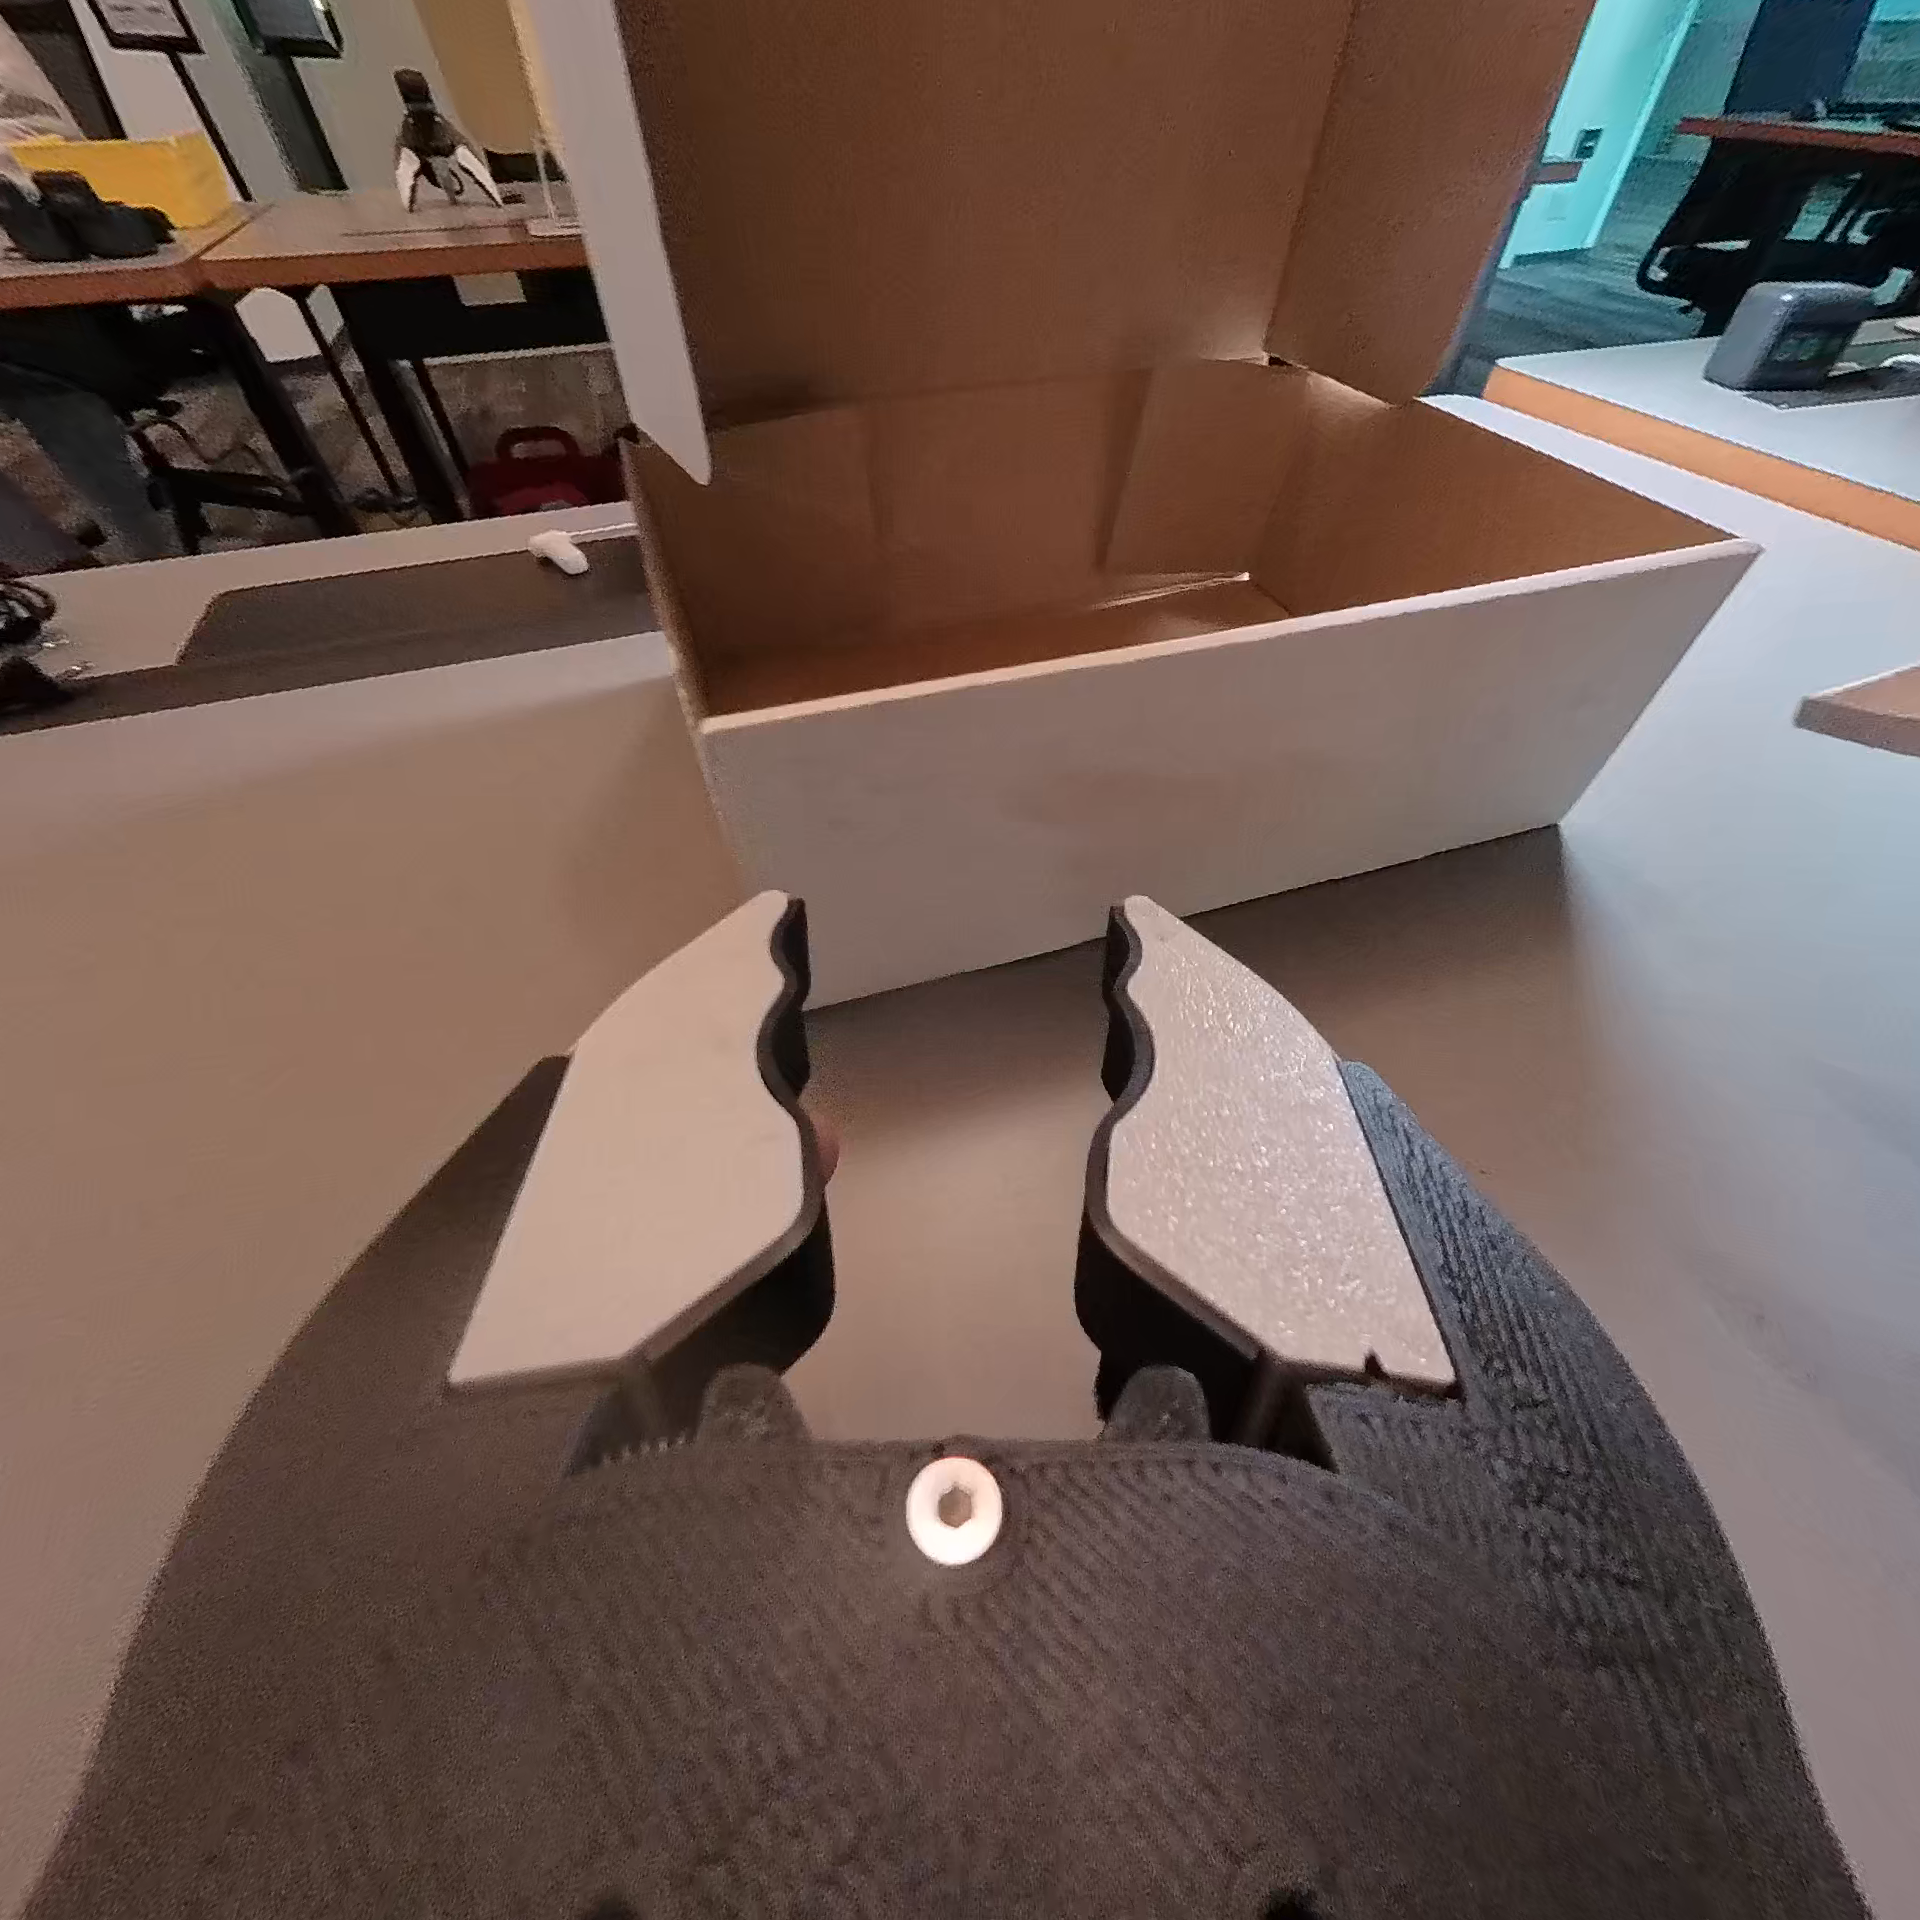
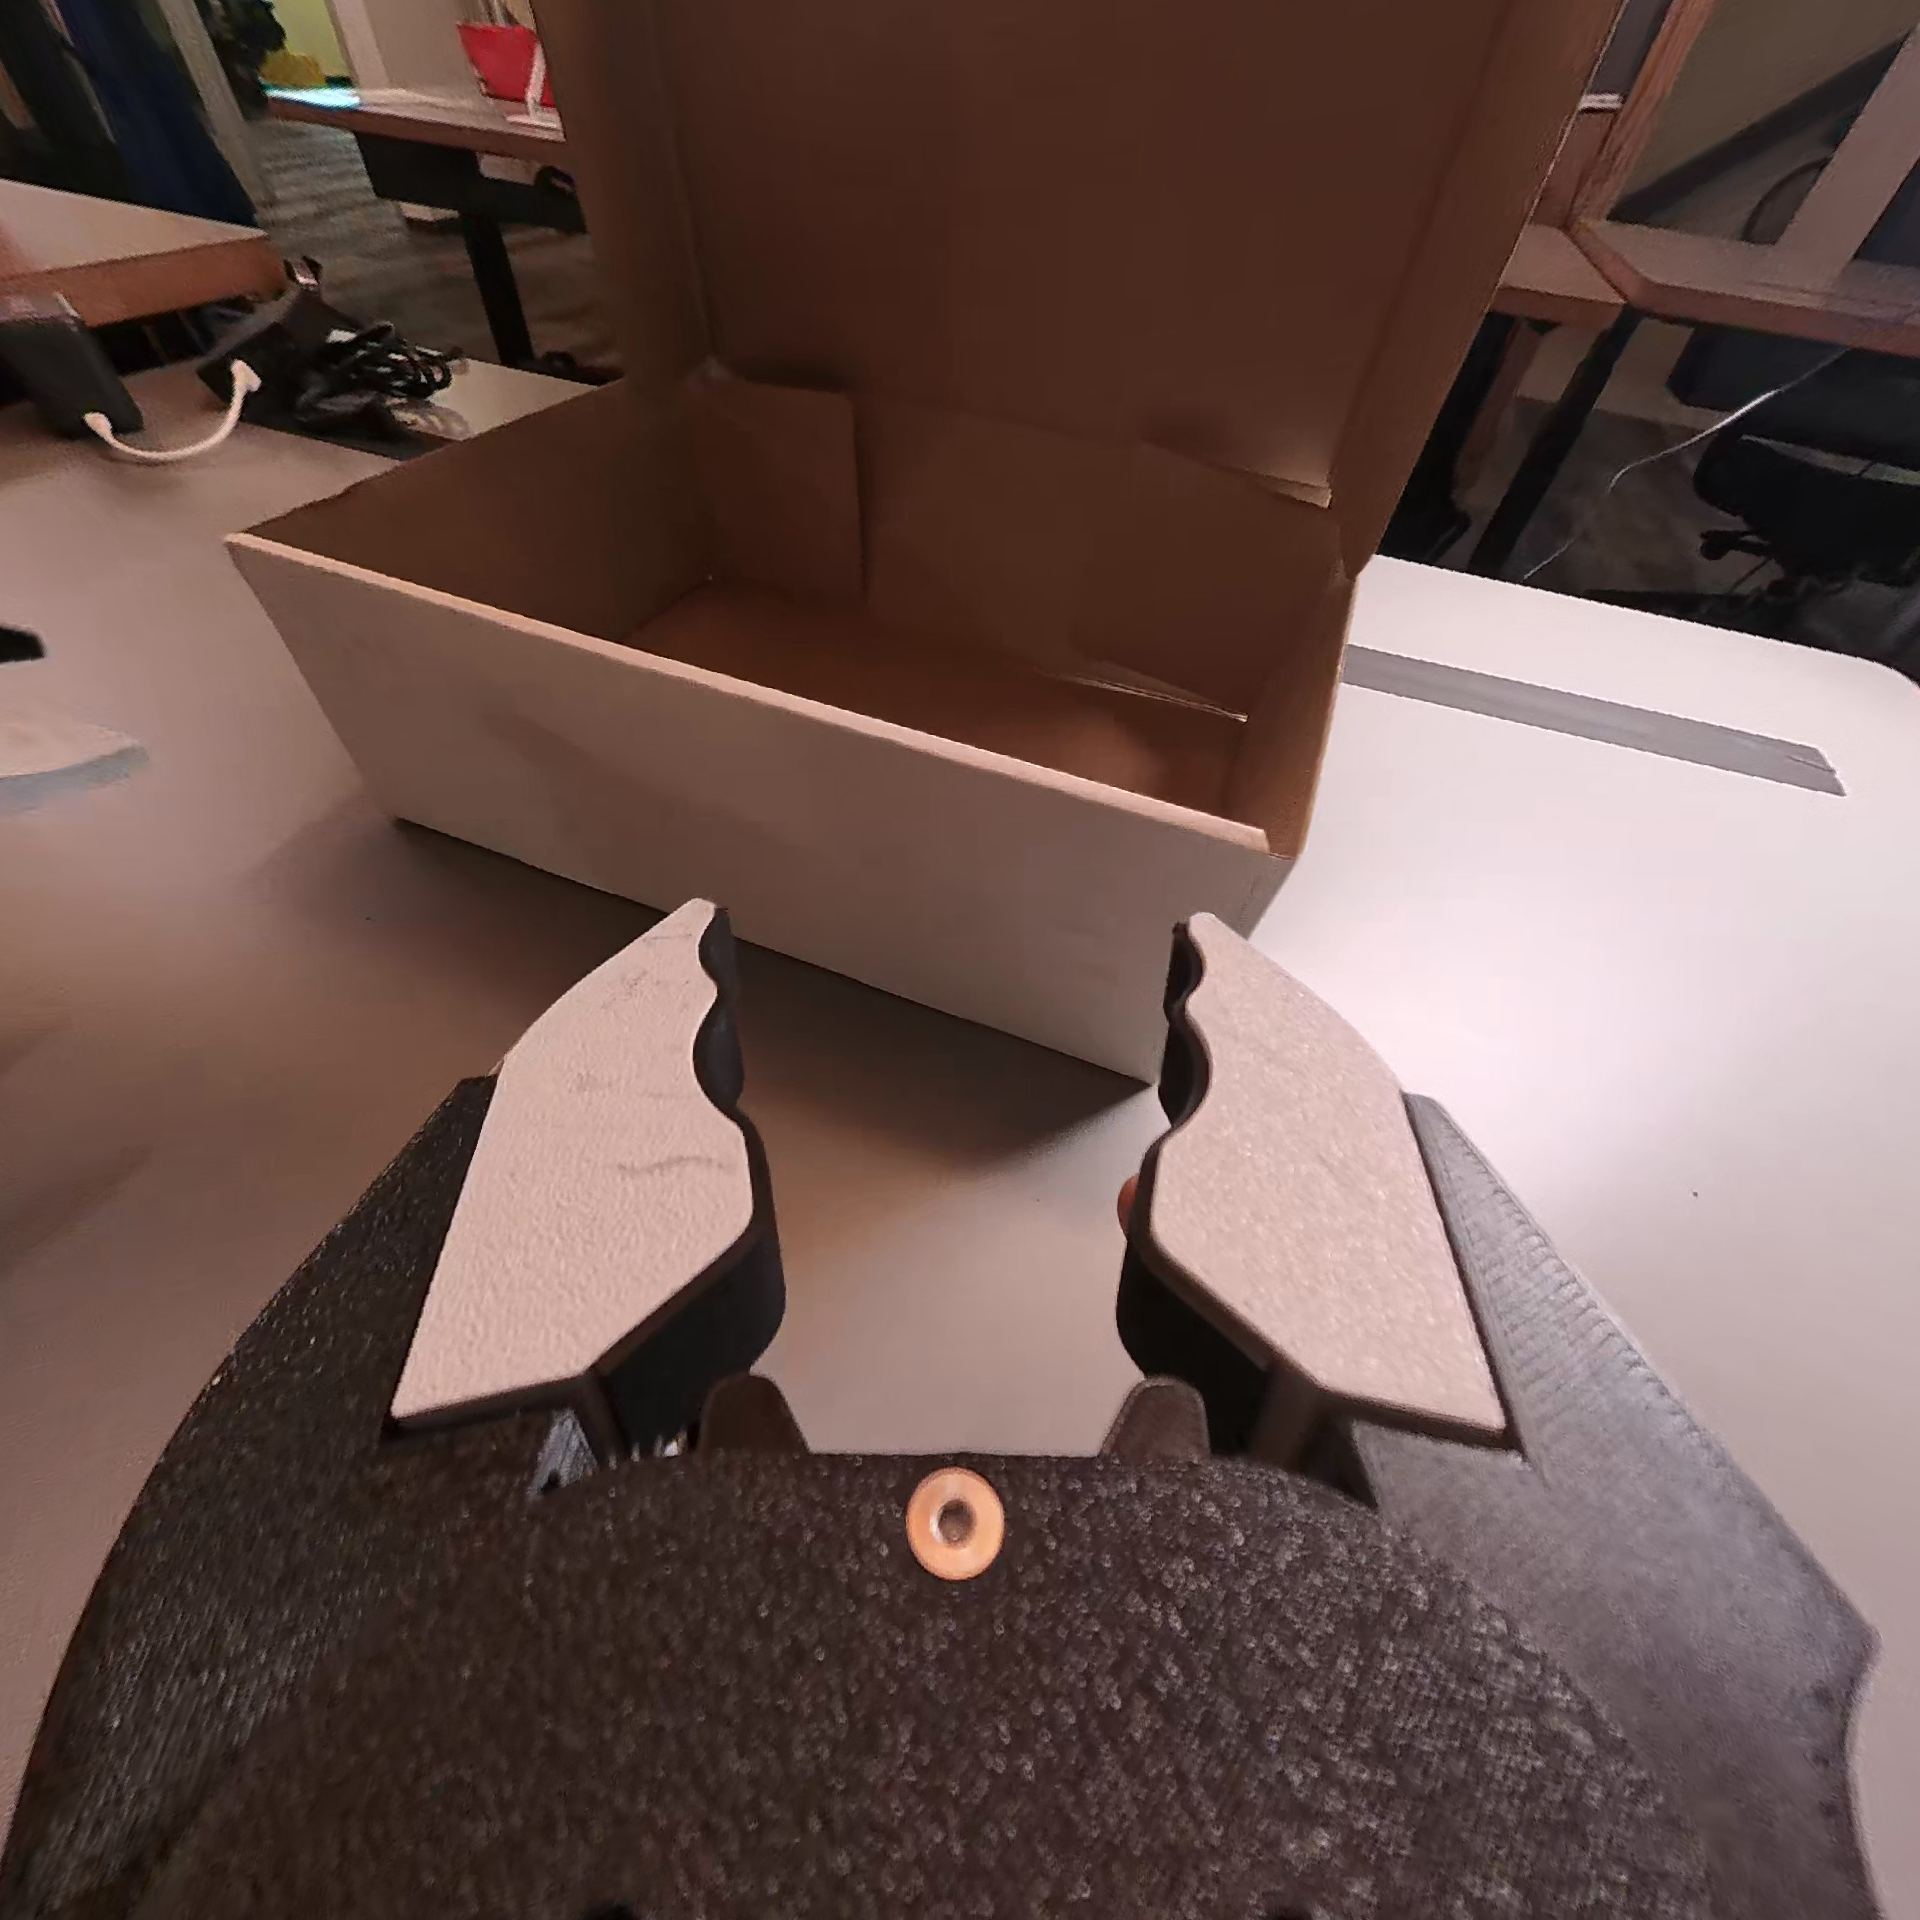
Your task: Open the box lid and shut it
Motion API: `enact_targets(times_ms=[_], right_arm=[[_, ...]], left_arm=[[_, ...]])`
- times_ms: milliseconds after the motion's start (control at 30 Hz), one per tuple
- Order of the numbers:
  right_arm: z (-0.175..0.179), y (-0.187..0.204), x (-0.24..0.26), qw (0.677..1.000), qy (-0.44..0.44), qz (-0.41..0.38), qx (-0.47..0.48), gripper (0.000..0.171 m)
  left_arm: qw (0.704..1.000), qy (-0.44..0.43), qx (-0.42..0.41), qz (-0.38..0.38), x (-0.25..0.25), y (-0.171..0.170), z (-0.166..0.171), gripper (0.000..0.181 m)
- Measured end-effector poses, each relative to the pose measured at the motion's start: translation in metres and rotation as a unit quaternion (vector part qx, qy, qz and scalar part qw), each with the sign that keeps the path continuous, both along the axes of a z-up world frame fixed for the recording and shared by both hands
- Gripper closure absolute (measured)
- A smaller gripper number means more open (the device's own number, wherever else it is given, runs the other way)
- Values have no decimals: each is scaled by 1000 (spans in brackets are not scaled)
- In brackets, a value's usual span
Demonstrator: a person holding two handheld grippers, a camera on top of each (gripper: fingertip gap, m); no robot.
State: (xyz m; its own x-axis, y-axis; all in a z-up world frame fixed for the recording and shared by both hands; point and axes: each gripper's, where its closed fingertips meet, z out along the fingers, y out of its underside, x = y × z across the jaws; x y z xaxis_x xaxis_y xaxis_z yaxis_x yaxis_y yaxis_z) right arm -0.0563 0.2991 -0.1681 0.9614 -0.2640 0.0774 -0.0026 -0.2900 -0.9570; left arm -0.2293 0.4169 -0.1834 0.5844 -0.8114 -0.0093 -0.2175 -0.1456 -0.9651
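The lid (image 1: 987, 187) runs past the top edge.

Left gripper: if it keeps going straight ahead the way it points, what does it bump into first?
Most likely the box: its white front wall stands right ahead of the open left gripper, with only bare table between them. Depth is hard to judge, so how soon is unclear.

Both views are dimly, warmly lit from overhead, a soft shadow being cast on the table (image 2: 1558, 1039) before the box (image 2: 790, 831), while edges are bent by wide-angle distortion and backgrounds slightly blurred.
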Motion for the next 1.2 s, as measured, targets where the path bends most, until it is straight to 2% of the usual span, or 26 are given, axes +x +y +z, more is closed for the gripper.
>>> enact_targets(times_ms=[400,700,1200], right_arm=[[-4,4,-4,1000,-13,-3,-9,93],[-17,17,-21,998,-51,6,-34,93],[-25,23,-35,998,-50,24,-42,93]], left_arm=[[999,12,4,-44,42,-31,-8,126],[997,29,31,-58,60,-46,-6,125],[995,40,43,-79,75,-61,-12,127]])
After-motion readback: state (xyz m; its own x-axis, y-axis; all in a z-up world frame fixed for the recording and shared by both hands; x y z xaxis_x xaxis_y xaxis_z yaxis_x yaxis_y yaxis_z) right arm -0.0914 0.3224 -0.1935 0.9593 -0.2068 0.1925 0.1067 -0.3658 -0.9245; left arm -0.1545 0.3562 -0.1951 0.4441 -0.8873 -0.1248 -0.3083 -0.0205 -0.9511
